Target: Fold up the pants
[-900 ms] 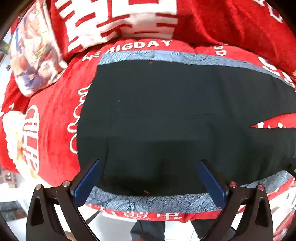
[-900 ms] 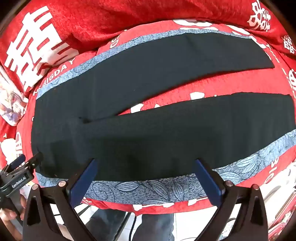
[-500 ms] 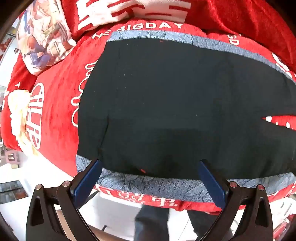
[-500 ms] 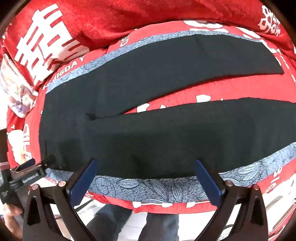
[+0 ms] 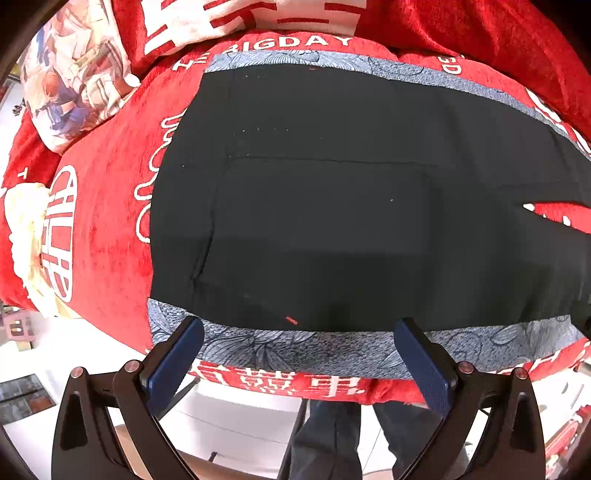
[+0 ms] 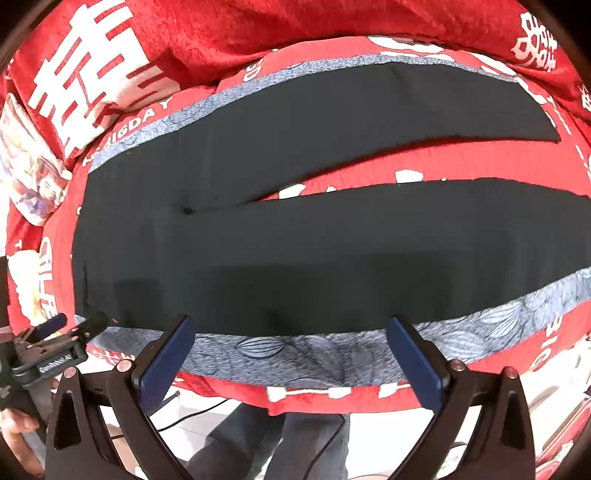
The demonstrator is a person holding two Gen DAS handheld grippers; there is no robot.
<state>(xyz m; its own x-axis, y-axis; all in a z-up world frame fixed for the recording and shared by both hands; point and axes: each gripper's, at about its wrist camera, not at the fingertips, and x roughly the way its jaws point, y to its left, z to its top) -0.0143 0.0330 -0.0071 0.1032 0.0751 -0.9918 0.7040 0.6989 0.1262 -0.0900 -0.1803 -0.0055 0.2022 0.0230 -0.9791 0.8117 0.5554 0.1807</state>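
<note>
Both grippers, left [image 5: 298,350] and right [image 6: 291,349], gape wide, empty. Pants [image 6: 295,236] lie flat, legs splayed. Risk: pinching the blanket [image 5: 303,350] beneath.

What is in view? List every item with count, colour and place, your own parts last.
pants: one, black, spread flat on the bed, legs apart, waist at left.
blanket: one, red with white characters, covering the bed.
patterned strip: one, grey-blue leaf print, under the pants along the near edge.
pillow: one, multicolour print, far left.
left hand-held gripper: one, black with blue pads, open, at the near waist edge.
right hand-held gripper: one, same colours, open, at the near leg edge.
</note>
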